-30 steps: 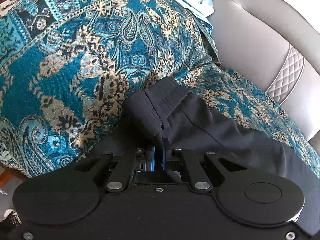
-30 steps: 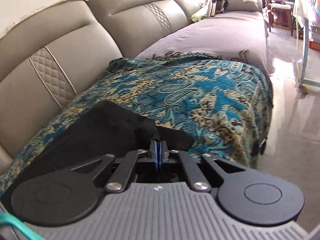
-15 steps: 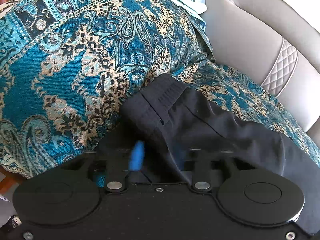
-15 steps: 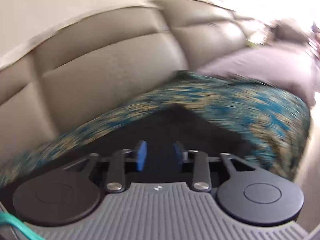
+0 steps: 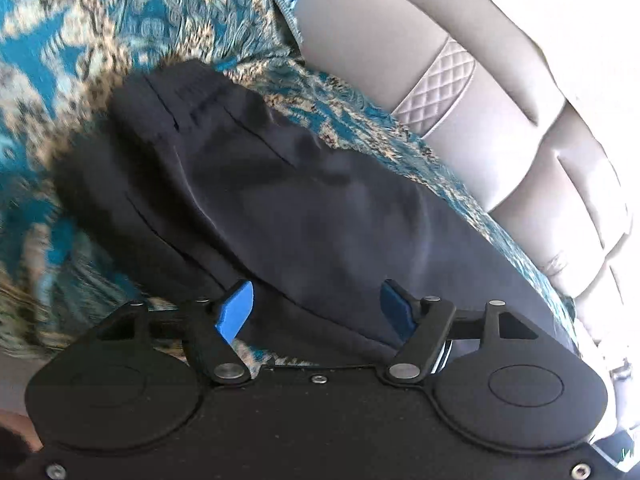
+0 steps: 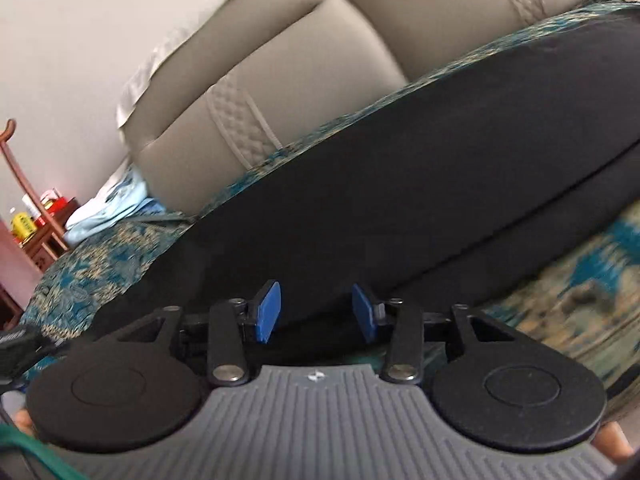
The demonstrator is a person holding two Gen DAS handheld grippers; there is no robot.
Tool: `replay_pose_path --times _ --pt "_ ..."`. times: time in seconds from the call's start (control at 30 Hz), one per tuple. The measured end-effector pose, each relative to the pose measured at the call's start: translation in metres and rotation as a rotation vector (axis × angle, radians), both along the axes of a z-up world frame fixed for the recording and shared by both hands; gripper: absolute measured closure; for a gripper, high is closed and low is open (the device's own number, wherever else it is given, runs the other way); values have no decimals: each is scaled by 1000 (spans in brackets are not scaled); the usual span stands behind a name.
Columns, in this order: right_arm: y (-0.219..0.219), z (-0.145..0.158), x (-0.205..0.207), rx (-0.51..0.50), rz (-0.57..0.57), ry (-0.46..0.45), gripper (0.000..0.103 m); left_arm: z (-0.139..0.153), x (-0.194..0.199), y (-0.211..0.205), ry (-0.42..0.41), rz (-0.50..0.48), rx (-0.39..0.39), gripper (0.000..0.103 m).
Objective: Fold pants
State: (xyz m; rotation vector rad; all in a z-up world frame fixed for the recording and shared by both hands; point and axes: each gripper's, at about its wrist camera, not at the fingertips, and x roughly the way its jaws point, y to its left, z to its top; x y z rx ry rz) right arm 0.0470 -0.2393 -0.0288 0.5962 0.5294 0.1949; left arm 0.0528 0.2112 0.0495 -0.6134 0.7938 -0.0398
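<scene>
Black pants lie folded lengthwise on a teal patterned throw over a sofa seat, waistband end at the upper left in the left wrist view. My left gripper is open and empty, its blue pads just above the near edge of the pants. In the right wrist view the pants stretch across the frame as a long dark band. My right gripper is open and empty at their near edge.
The beige leather sofa backrest rises behind the pants; it also shows in the right wrist view. Light blue cloth lies at the sofa's far end. A wooden side table with small items stands at the left.
Both grippers were shut on the pants a second ago; both have let go and opened. The right gripper has swung round to face along the pants. The pants now lie flat.
</scene>
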Motion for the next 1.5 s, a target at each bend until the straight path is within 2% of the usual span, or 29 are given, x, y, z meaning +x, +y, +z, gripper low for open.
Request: replay_pose_path --times 0.07,0.17,0.2,0.23,0.3,0.4,0.5,0.73,0.93,1.17,1.27,1.33,1.37,1.4,1.5 --pt "11 2 -1 -17 18 2 41 -11 9 -3 18 38 -24 35" --pt "20 3 -4 -12 38 5 41 -16 13 -9 -55 110 -22 33" --pt "23 4 -5 -25 41 3 41 -17 15 -11 -66 137 -16 41" --pt "26 4 -9 -43 45 0 41 -17 16 -13 -67 167 -11 70" --pt "34 7 -13 -76 52 -8 41 -17 20 -15 -54 203 2 99" --pt "47 8 -16 -89 96 -16 40 -13 23 -14 -77 225 -7 101" --pt "62 7 -15 -51 142 -13 40 0 20 -10 -112 229 -2 101" --pt "95 -2 10 130 152 21 36 18 5 -9 -143 217 1 101" --pt "93 -6 36 212 -60 12 33 9 1 -8 -115 224 31 101" --pt "45 -2 50 78 -335 -45 36 -9 2 -6 -92 222 32 100" --pt "23 -1 51 6 -445 -43 48 -17 4 2 -119 260 -23 86" --pt "9 -2 52 -33 -481 -34 82 -19 7 8 -130 320 -27 63" --pt "3 -3 54 -52 -491 -23 90 -21 10 10 -136 349 -23 62" --pt "0 -4 55 -67 -491 -18 95 -22 14 11 -135 379 -10 64" --pt "3 2 50 -186 -485 -32 95 -24 23 14 -105 428 37 99"
